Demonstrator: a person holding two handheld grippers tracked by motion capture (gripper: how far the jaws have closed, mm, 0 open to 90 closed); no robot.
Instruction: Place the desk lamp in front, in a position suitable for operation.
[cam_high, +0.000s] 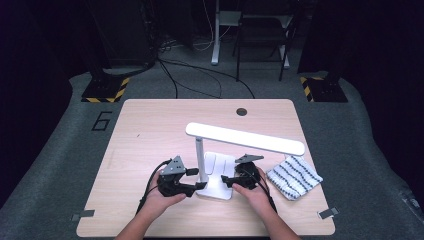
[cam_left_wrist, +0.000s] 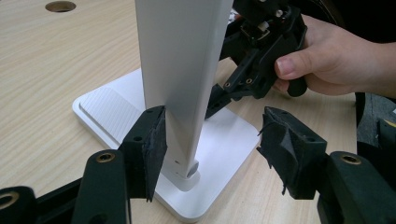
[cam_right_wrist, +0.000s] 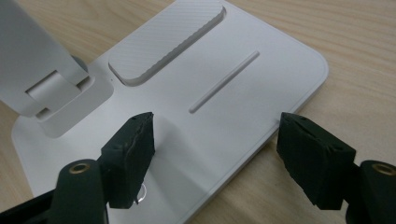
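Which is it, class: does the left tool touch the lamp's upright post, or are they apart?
Cannot tell. In the left gripper view, one pad of the left tool overlaps the lamp post edge with no gap visible, but contact is not plain; the other pad stands clearly apart.

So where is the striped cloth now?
In the high view, the cloth lies on the table, near its right edge, beside the right gripper and the lamp.

I see the lamp (cam_high: 220, 172) standing mid-counter (cam_high: 145, 130), my left tool (cam_high: 201, 178) just left of its post, my right tool (cam_high: 227, 180) over its base, a cloth (cam_high: 294, 176) lying right of it.
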